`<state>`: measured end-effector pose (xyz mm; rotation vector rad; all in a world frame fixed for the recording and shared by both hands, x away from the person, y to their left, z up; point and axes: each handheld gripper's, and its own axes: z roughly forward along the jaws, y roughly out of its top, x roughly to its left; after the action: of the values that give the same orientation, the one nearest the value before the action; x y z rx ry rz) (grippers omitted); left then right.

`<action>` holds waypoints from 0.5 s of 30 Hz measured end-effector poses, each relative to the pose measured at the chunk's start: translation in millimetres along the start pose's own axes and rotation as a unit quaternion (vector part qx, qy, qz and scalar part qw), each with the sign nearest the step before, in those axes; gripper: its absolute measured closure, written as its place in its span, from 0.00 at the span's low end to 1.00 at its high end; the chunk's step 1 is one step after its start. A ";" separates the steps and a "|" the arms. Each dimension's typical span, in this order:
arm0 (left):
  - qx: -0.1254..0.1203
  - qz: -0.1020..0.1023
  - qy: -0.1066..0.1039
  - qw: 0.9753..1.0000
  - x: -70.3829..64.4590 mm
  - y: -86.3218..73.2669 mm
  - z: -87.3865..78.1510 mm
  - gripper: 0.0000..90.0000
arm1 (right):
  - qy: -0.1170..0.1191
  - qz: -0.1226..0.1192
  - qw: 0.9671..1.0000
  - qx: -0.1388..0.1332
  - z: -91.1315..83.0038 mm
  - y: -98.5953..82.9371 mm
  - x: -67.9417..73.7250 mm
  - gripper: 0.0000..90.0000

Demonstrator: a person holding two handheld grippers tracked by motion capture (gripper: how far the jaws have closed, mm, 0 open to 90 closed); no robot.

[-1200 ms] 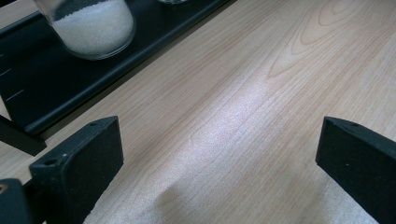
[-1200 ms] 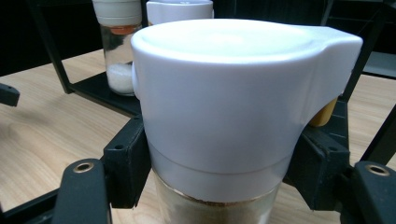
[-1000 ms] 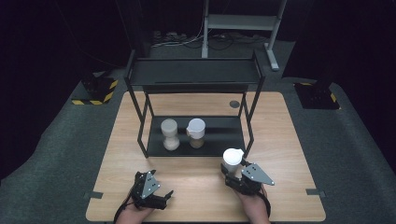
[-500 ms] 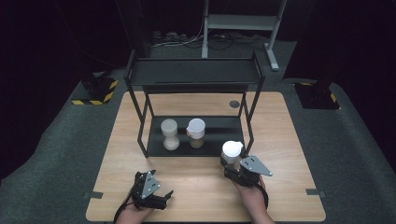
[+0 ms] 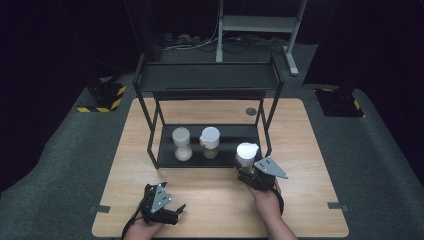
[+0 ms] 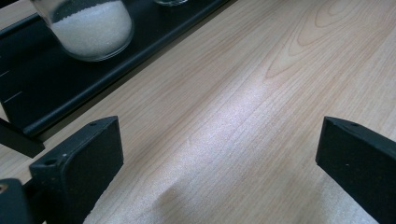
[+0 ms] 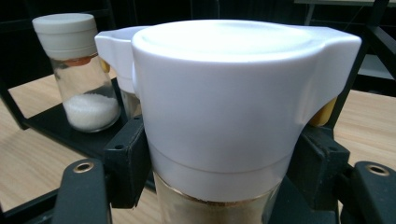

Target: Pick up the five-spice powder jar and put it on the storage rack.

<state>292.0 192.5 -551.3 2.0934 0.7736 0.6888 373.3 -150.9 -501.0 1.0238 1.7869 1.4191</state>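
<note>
My right gripper (image 5: 248, 171) is shut on a glass jar (image 5: 246, 153) with a white pouring lid and tan contents. It holds the jar upright at the front right corner of the black two-tier rack (image 5: 207, 77). The right gripper view shows the jar (image 7: 224, 107) up close between the jaws. On the rack's lower shelf (image 5: 225, 132) stand a jar of white granules (image 5: 181, 145) and a second white-lidded jar (image 5: 210, 142). My left gripper (image 5: 175, 210) rests open on the table near the front left. Nothing lies between its fingers (image 6: 88, 154).
The wooden table (image 5: 300, 130) has a small dark round hole cover (image 5: 251, 111) at the back right. Rack legs (image 5: 266, 142) stand close to the held jar. The upper shelf is bare. Dark floor, cables and stands surround the table.
My right gripper has carried the white-lidded jar away from the person, toward the rack's lower shelf. The left gripper has stayed where it was.
</note>
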 end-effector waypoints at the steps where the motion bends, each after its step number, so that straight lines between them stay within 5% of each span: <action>1: 0.000 0.001 0.000 1.000 -0.1 0.0 0.0 0.01 | -0.002 0.000 1.000 -0.001 1.6 0.7 0.1 0.34; 15: -0.002 0.000 -0.002 1.000 0.2 -0.2 -0.3 0.01 | -0.018 -0.007 1.000 -0.001 24.8 8.4 0.3 0.34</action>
<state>291.8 192.8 -551.2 2.0910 0.7691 0.6861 395.7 -137.6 -498.3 1.0277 1.7622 1.3849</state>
